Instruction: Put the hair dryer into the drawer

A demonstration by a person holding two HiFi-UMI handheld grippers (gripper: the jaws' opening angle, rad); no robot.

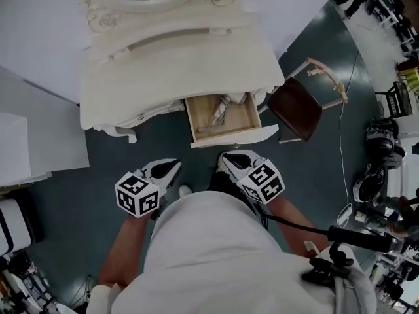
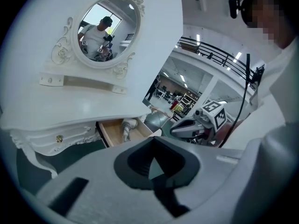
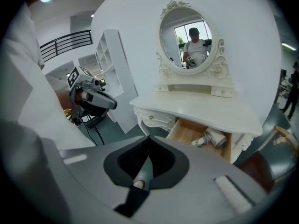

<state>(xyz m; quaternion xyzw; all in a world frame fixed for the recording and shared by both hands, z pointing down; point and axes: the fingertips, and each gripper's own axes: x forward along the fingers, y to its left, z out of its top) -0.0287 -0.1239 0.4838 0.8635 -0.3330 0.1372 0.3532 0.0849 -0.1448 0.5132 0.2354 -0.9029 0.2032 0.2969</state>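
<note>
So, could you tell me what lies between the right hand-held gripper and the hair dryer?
In the head view, only dark floor and the open drawer, its front panel.

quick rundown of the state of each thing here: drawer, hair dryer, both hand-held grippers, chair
drawer, pulled open
hair dryer, lying inside the drawer, not held
left hand-held gripper, shut, empty, clear of the drawer
right hand-held gripper, shut, empty, clear of the drawer
chair, upright, seat bare
</note>
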